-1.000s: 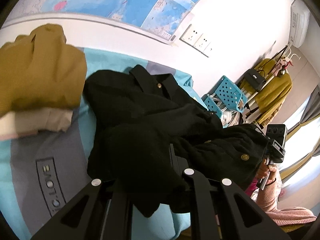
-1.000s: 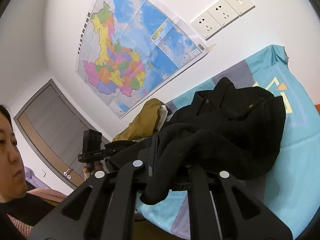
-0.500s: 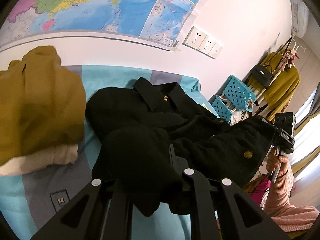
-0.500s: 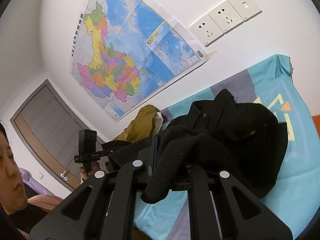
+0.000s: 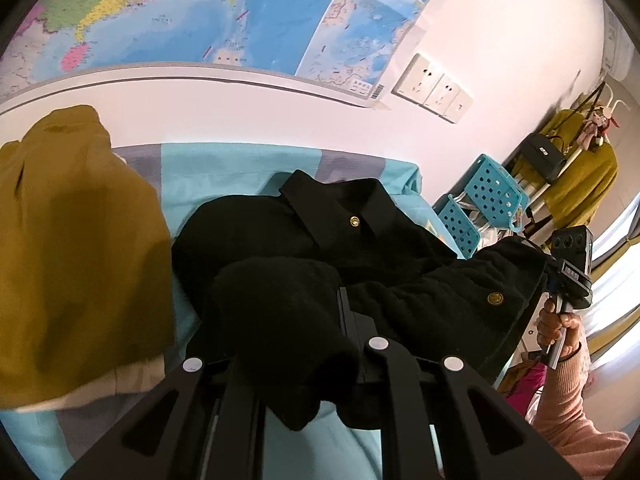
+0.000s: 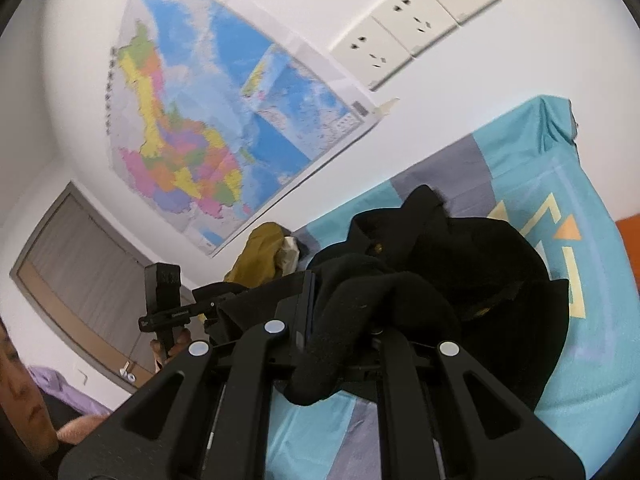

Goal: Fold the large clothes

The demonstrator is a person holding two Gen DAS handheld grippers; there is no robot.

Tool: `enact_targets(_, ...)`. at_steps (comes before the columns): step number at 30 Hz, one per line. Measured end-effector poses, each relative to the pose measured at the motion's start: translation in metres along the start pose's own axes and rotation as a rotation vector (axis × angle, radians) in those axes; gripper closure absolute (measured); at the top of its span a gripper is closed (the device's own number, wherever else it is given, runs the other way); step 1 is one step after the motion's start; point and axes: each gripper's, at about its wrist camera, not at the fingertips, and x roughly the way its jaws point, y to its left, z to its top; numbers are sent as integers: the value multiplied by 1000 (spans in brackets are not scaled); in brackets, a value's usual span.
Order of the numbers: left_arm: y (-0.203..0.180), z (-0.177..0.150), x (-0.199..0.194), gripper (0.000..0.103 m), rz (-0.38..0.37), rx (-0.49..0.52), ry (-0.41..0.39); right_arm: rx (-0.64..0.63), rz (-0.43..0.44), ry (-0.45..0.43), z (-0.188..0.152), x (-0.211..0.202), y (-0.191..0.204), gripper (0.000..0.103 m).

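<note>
A black jacket (image 5: 320,232) with gold buttons lies on a bed with a teal and grey sheet (image 5: 224,160), collar toward the wall. My left gripper (image 5: 320,320) is shut on a bunched fold of the jacket's near hem, which drapes over its fingers. My right gripper (image 6: 340,320) is shut on another bunch of the same hem (image 6: 360,320), lifted above the sheet (image 6: 592,360). The fingertips of both are hidden by cloth. Each gripper shows in the other's view, the right one (image 5: 568,272) and the left one (image 6: 168,312).
A folded mustard garment (image 5: 68,248) on a beige one lies at the left of the bed. A map (image 5: 224,12) and wall sockets (image 5: 432,88) are on the wall. Blue perforated baskets (image 5: 480,208) and a clothes rack (image 5: 576,176) stand beyond the bed's right side.
Both grippers have lifted and carried the jacket's hem forward toward the collar. The cameras now stand higher and closer to the wall.
</note>
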Motion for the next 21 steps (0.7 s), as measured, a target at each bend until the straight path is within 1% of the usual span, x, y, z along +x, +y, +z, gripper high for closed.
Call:
enact_targets(9, 14, 27, 35, 91, 28, -36, 50, 88, -48, 36, 25, 30, -39, 92)
enact_targets(12, 20, 36, 45, 89, 43, -45, 63, 130, -63, 50, 31, 40, -53, 92)
enact_targets(18, 39, 56, 69, 87, 66, -92, 103, 178, -100, 74, 41, 58, -75, 91)
enact_targets(20, 44, 61, 78, 86, 71, -109, 121, 204, -107, 71, 43, 61, -81, 88)
enact_targets(21, 47, 63, 84, 85, 75, -121, 131, 228, -104, 63, 45, 63, -86, 82)
